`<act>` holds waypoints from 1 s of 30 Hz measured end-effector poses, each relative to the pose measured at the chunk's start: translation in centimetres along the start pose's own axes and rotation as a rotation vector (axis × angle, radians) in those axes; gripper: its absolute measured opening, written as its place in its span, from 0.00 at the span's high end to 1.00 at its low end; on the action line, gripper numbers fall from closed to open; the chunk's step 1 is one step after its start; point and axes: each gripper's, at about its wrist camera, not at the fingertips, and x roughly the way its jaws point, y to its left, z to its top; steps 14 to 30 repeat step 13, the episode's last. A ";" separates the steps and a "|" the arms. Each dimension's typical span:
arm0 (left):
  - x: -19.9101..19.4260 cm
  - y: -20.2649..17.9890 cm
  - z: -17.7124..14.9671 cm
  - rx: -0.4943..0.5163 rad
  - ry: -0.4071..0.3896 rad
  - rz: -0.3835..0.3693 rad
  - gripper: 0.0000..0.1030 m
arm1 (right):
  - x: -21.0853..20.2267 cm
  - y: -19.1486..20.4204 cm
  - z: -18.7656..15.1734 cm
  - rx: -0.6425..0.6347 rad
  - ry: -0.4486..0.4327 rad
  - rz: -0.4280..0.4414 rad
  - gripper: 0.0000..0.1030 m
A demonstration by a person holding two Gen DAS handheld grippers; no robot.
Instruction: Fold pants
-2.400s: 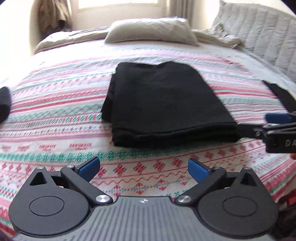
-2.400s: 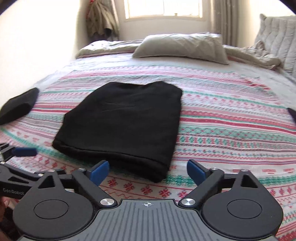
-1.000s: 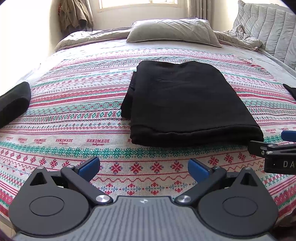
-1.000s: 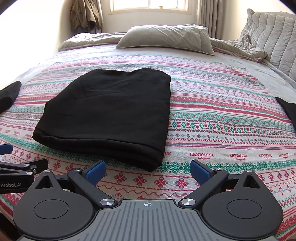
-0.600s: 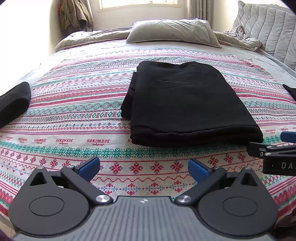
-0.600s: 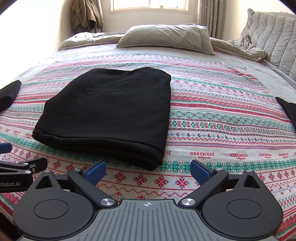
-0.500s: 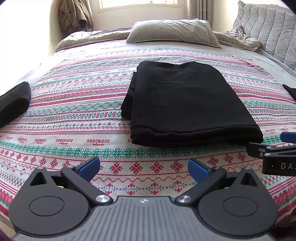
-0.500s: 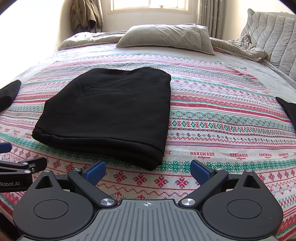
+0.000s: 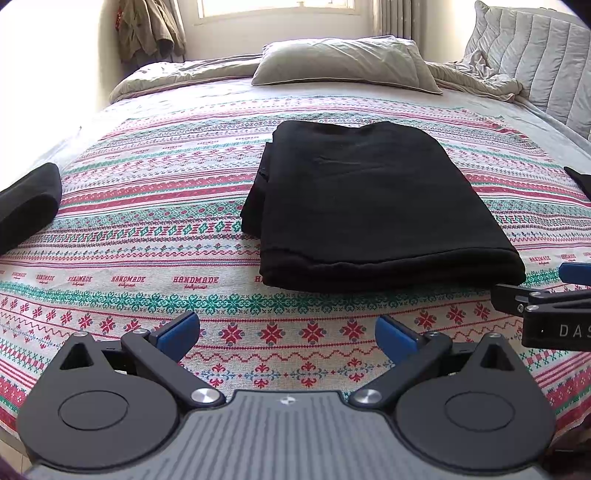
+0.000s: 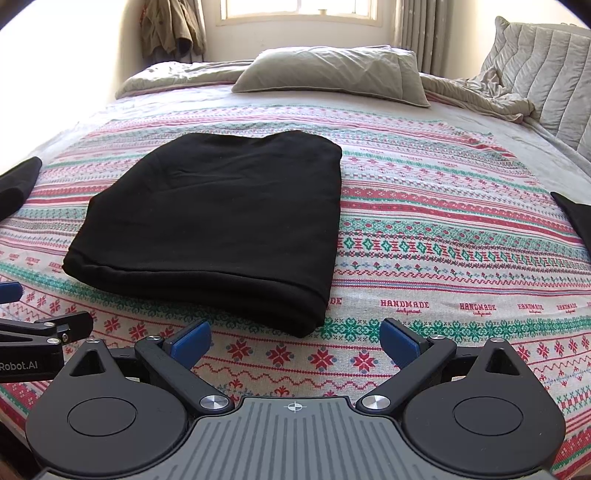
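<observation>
The bed (image 9: 155, 206) fills both views w/ a striped red/green/white blanket (image 10: 443, 229) printed "HANDMADE"; its near edge is hidden behind the gripper bodies and its sides run out of frame. The far end has a grey pillow (image 9: 343, 62), rumpled grey bedding and a quilted grey headboard (image 10: 546, 74) cut off at right; behind these are a bright window (image 10: 299, 9), blown out by glare, and clothes hanging (image 9: 151, 29) in the corner. The pants (image 9: 369, 206), black, lie folded into a neat rectangle mid-blanket, thick folded edge toward the cameras, touched by neither gripper. Two other dark fabric pieces, one at left (image 9: 26, 206) and one at right (image 10: 576, 221), are cropped by the frame, so I can't tell what they are. The left gripper (image 9: 288, 328) and right gripper (image 10: 295, 336) hover just short of the pants' near edge, blue pads spread wide, holding nothing.
</observation>
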 end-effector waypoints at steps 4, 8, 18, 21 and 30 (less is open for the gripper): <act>0.0 0.0 -0.1 0.000 0.005 -0.001 0.00 | 0.0 0.0 0.0 0.000 0.001 -0.001 0.04; 0.2 0.0 -0.1 -0.002 0.014 -0.005 0.00 | 0.1 0.0 -0.1 0.001 0.004 -0.001 0.04; 0.1 -0.1 -0.1 0.004 0.020 -0.015 0.00 | 0.1 0.0 -0.1 0.001 0.004 -0.002 0.04; 0.1 -0.1 -0.1 0.004 0.020 -0.015 0.00 | 0.1 0.0 -0.1 0.001 0.004 -0.002 0.04; 0.1 -0.1 -0.1 0.004 0.020 -0.015 0.00 | 0.1 0.0 -0.1 0.001 0.004 -0.002 0.04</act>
